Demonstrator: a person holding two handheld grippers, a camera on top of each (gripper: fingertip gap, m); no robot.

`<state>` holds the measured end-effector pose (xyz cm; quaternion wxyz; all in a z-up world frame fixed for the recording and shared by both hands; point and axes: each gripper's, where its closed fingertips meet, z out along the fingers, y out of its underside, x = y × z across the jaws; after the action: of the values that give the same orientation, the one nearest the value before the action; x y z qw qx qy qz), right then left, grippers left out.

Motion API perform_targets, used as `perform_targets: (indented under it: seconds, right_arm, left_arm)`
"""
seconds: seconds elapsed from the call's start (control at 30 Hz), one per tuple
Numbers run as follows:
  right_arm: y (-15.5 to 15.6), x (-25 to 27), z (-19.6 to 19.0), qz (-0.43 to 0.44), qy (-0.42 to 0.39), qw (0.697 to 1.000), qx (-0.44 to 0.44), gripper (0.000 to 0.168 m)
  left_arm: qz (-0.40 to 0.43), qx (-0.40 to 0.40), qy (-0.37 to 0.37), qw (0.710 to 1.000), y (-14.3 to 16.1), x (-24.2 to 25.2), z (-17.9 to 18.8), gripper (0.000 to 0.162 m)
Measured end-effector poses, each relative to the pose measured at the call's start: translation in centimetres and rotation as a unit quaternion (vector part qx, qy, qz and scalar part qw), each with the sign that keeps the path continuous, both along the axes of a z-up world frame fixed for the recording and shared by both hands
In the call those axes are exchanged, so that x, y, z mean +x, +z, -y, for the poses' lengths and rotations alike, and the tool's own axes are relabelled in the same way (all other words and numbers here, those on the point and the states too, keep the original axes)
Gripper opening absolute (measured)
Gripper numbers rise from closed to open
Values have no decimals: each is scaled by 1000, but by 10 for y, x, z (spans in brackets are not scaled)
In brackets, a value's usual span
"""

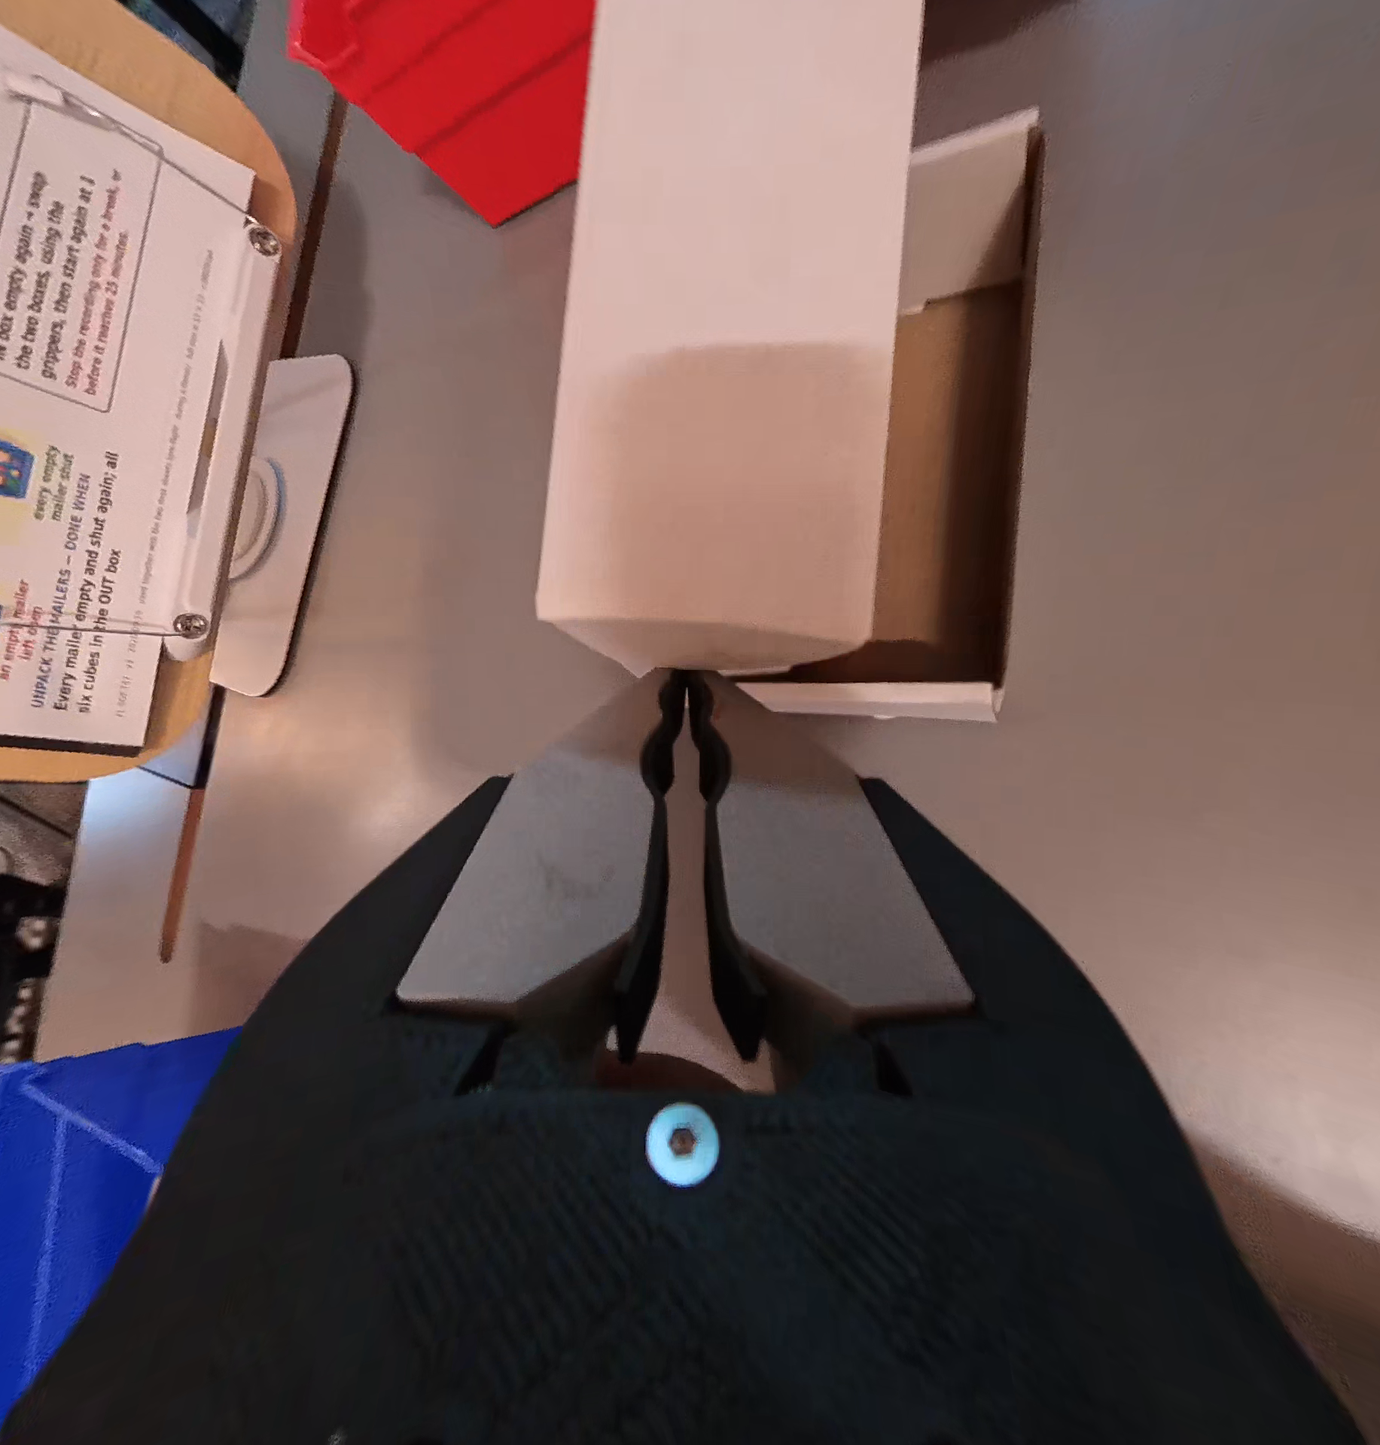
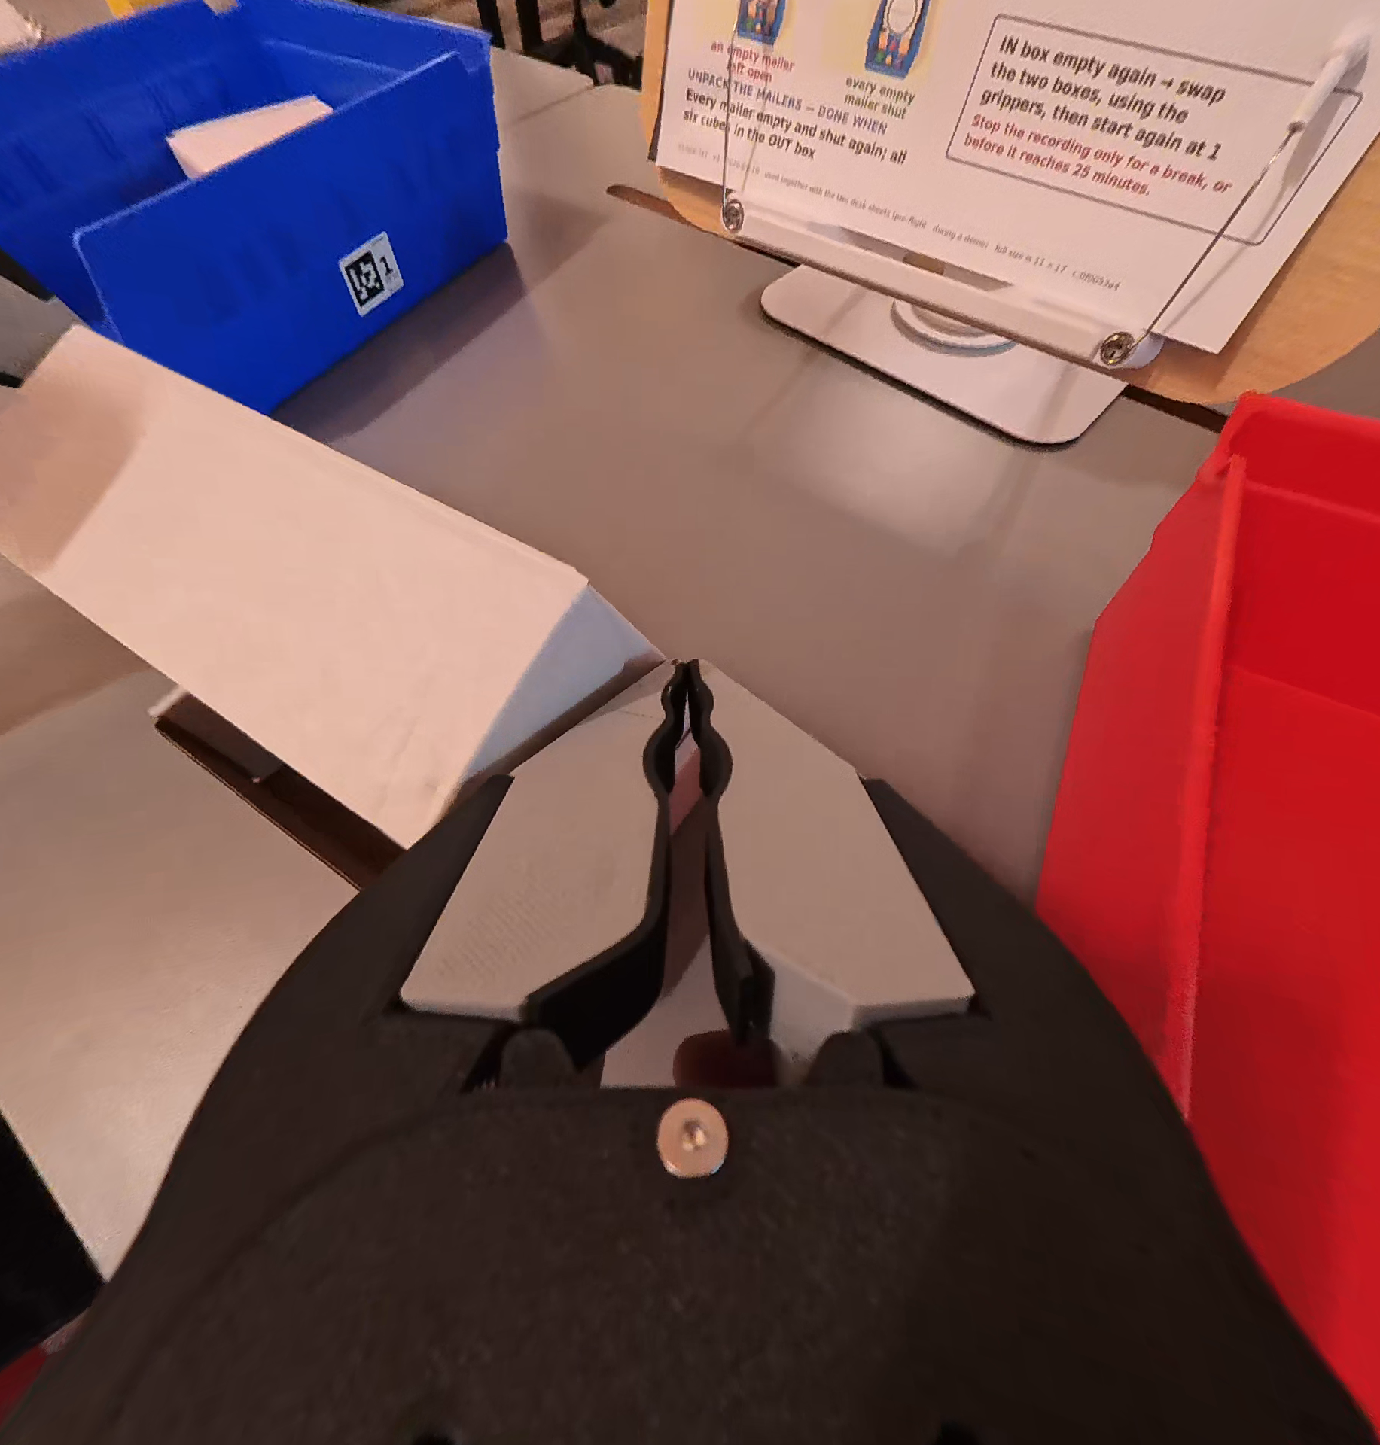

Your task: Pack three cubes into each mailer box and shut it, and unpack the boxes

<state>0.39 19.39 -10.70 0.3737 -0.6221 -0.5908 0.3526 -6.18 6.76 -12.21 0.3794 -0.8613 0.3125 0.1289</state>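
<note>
A white mailer box (image 1: pixel 882 696) lies on the grey table with its brown inside (image 1: pixel 945 508) showing. Its lid (image 1: pixel 733 313) is raised and tilted. My left gripper (image 1: pixel 686 692) is shut, and its tips meet right at the lower edge of the lid's front flap. I cannot tell whether cardboard is pinched between them. In the right wrist view the same lid (image 2: pixel 280 594) slopes up to the left. My right gripper (image 2: pixel 686 672) is shut, with its tips by the box's corner next to the lid's end. No cubes are in view.
A red bin (image 2: pixel 1257 860) stands close on the right and also shows in the left wrist view (image 1: pixel 467 94). A blue bin (image 2: pixel 241 234) at the far left holds another white mailer (image 2: pixel 241 133). An instruction sheet on a stand (image 2: pixel 984 117) is at the back. Left tips to right tips: about 15 centimeters.
</note>
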Motion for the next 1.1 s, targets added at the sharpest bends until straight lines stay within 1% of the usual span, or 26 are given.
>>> perform_targets:
  seconds: [0.27,0.37,0.47,0.53,0.6,0.63,0.67,0.73,0.83,0.97,1.03,1.1]
  right_arm:
    - [-15,8,8,14,19,999,39,0]
    - [-16,16,1,32,14,997,73,0]
    - [-2,26,-13,39,-2,994,99,0]
    - [20,27,-23,27,-17,993,110,0]
    - [47,19,-26,2,-13,994,105,0]
    - [58,13,-20,-6,3,996,93,0]
    - [66,5,-10,-6,31,997,76,2]
    - [70,-7,13,14,87,995,50,2]
    - [58,-19,24,57,113,989,79,1]
    - [27,-16,35,110,146,978,100,0]
    - [22,-15,38,109,150,978,98,0]
    - [23,-14,39,102,149,979,96,0]
  left_arm:
    - [-99,-44,-47,993,-19,3,10,0]
    - [-147,-61,-73,985,-25,5,15,0]
    - [-188,-79,-84,975,-28,2,19,0]
    - [-200,-83,-89,972,-28,1,19,0]
    - [-202,-84,-91,972,-27,1,19,0]
    - [-201,-86,-91,972,-26,1,19,0]
    - [-201,-88,-91,972,-26,1,19,0]
    - [-201,-92,-87,971,-28,-1,21,0]
    - [-203,-97,-72,972,-29,-9,30,0]
    - [-180,-82,-41,979,-23,-21,49,0]
    - [-156,-64,-16,986,-16,-27,58,0]
    - [-112,-41,11,993,-6,-31,65,0]
